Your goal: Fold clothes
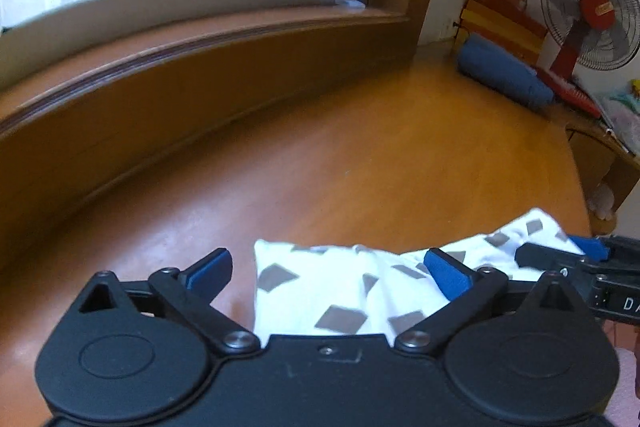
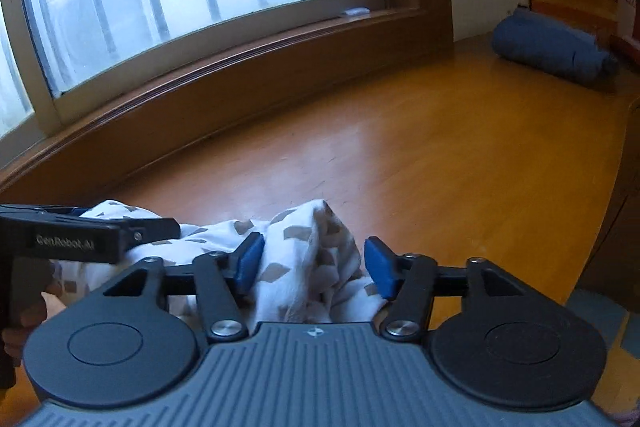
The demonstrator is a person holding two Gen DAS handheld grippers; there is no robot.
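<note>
A white garment with grey diamond shapes (image 1: 332, 291) lies bunched on the orange wooden table (image 1: 360, 155). My left gripper (image 1: 332, 271) is open, its blue pads spread wide either side of the cloth's near edge. My right gripper (image 2: 316, 263) is open too, with a raised fold of the same garment (image 2: 304, 255) standing between its blue pads. The right gripper also shows at the right edge of the left wrist view (image 1: 584, 259). The left gripper shows at the left edge of the right wrist view (image 2: 92, 235).
A wooden window sill (image 1: 180, 59) runs along the table's far side. A rolled blue cloth (image 1: 504, 75) lies at the far right by a red fan (image 1: 592, 15) and folded colourful fabric (image 1: 500, 23). The table's right edge (image 1: 580, 187) drops off.
</note>
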